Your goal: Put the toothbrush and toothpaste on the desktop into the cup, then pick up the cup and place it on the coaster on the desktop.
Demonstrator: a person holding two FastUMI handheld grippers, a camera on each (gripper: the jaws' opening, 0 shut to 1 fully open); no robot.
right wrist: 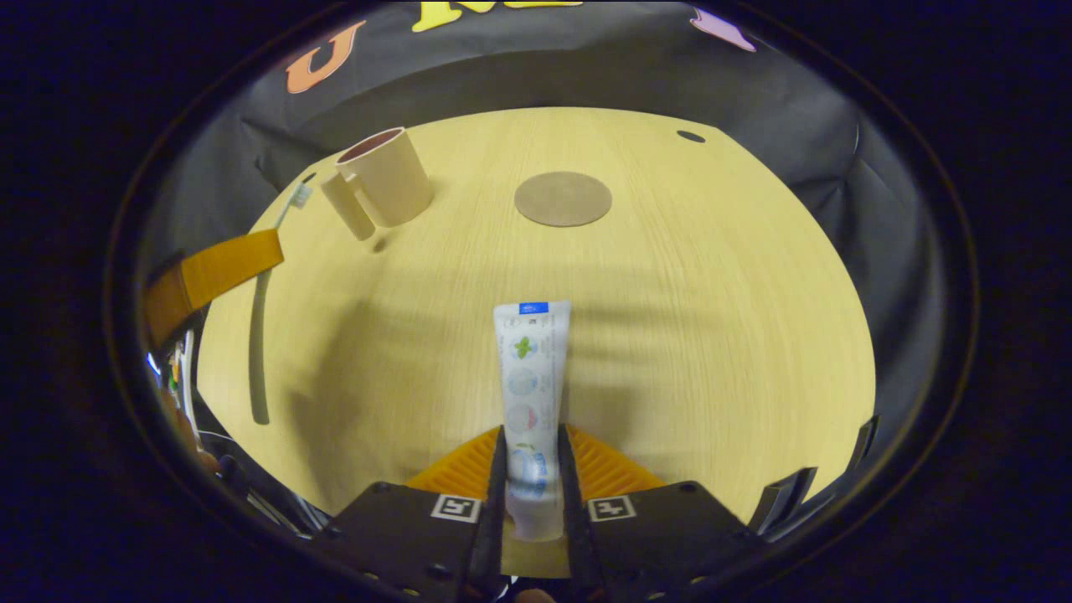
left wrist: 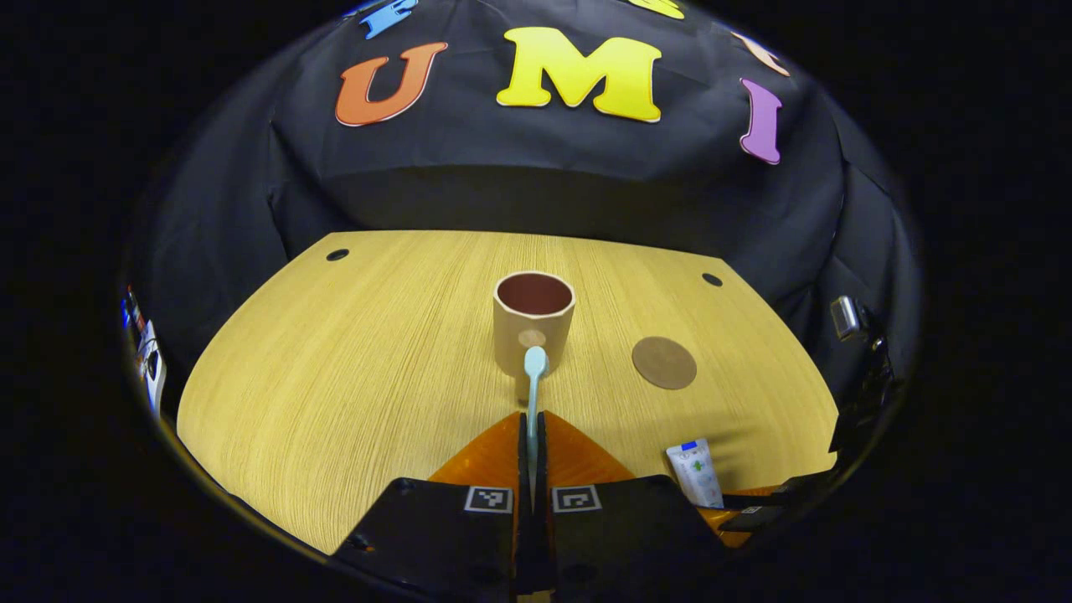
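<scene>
Looking along the left gripper [left wrist: 533, 435], its fingers are clenched on one toothbrush [left wrist: 533, 394], gripped at the handle, head pointing to twelve o'clock just short of the cup [left wrist: 533, 322]. One cup stands upright on the table [left wrist: 335, 377], its mouth open, nothing seen inside. One round coaster [left wrist: 664, 362] lies bare at about two o'clock from the cup, near but apart. The toothpaste [left wrist: 695, 471] shows at four o'clock, held in the right gripper.

Along the right gripper [right wrist: 532, 469], the fingers grasp one toothpaste tube at its lower end, the tube lifted above the table, pointing to twelve. The cup stands at ten o'clock, the coaster at twelve; the left gripper and toothbrush show at nine.

Judgement: the toothbrush is light, stiff and thin, liable to pivot; a mid-handle hold suits. The tube is soft and would dent; hold it near the stiff cap. The cup looks rigid; take it by the wall or handle.
</scene>
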